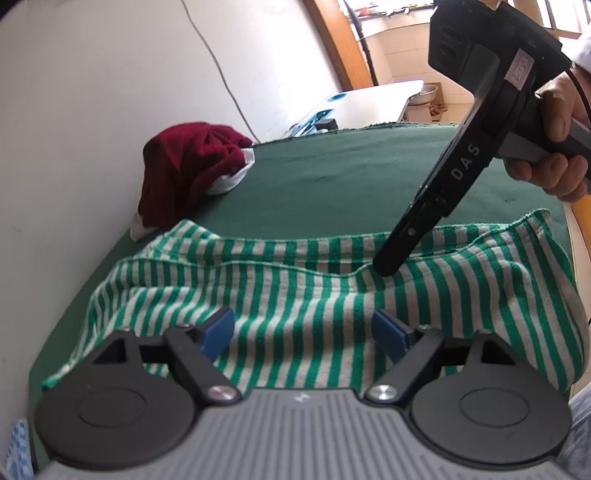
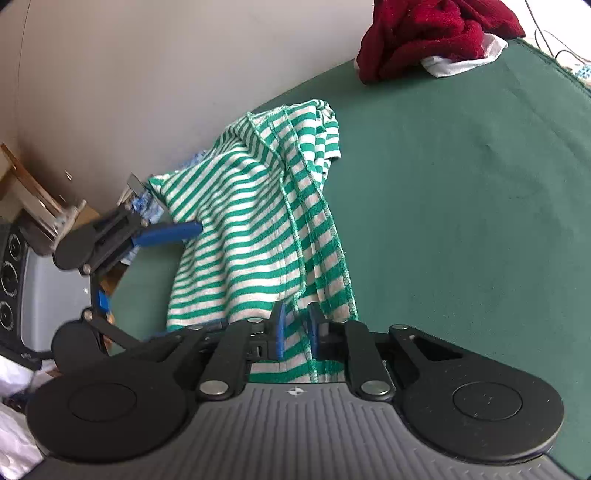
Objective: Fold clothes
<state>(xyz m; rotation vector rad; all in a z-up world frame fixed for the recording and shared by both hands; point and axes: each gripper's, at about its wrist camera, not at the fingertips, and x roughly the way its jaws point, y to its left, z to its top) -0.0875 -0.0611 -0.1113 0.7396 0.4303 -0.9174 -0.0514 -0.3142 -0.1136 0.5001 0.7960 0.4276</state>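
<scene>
A green-and-white striped garment (image 1: pixel 295 295) lies bunched near the front edge of the green table (image 1: pixel 332 173). My left gripper (image 1: pixel 303 332) is open, its blue pads spread just above the striped cloth. My right gripper (image 2: pixel 295 332) is shut on a fold of the striped garment (image 2: pixel 258 229) near its seam. In the left wrist view the right gripper (image 1: pixel 388 266) comes down from the upper right, its tip in the cloth. In the right wrist view the left gripper (image 2: pixel 144 266) is at the left, one blue finger (image 2: pixel 166 232) at the garment's edge.
A dark red garment with white trim (image 1: pixel 192 170) is heaped at the table's far left by the white wall; it also shows in the right wrist view (image 2: pixel 436 33). A white appliance (image 1: pixel 362 103) stands beyond the table. Green cloth (image 2: pixel 461 203) stretches to the right.
</scene>
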